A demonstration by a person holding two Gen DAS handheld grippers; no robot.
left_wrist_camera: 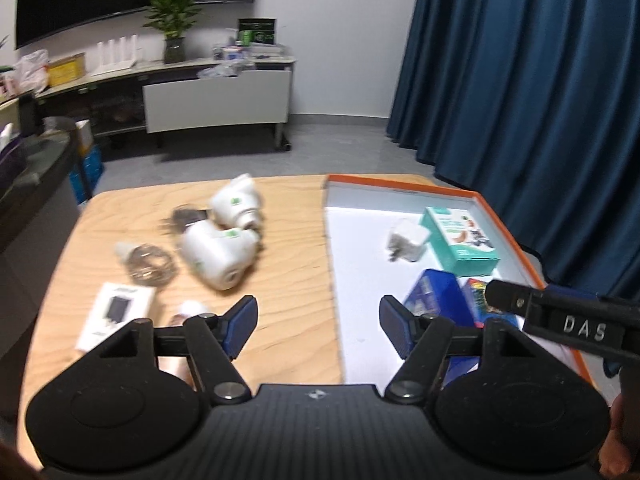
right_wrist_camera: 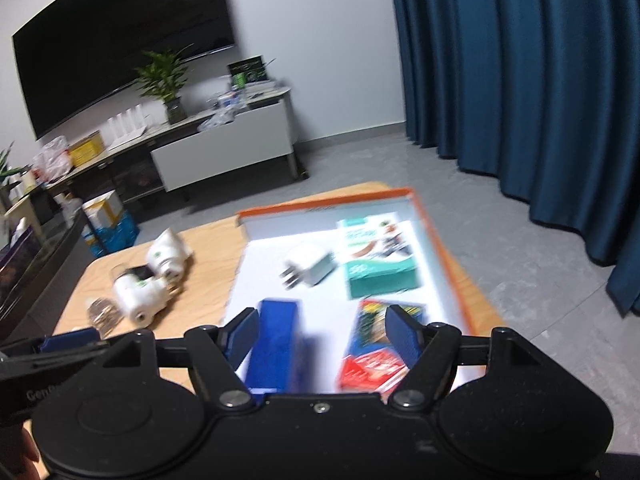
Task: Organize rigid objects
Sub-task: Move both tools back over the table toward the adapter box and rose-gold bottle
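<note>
1. Left gripper (left_wrist_camera: 318, 326) and right gripper (right_wrist_camera: 318, 330) both gape wide, holding nothing.
2. Near left, a flat white cardboard box (left_wrist_camera: 116, 320) lies on the wooden table (left_wrist_camera: 288, 280): probably light, stiff; pinch its long edges.
3. Farther, two white plastic bottles (left_wrist_camera: 218, 254) lie left of the orange-rimmed white tray (left_wrist_camera: 404, 184): likely slippery; grip mid-body.

Dim indoor light, motion blur (fisheye-warped edges)
</note>
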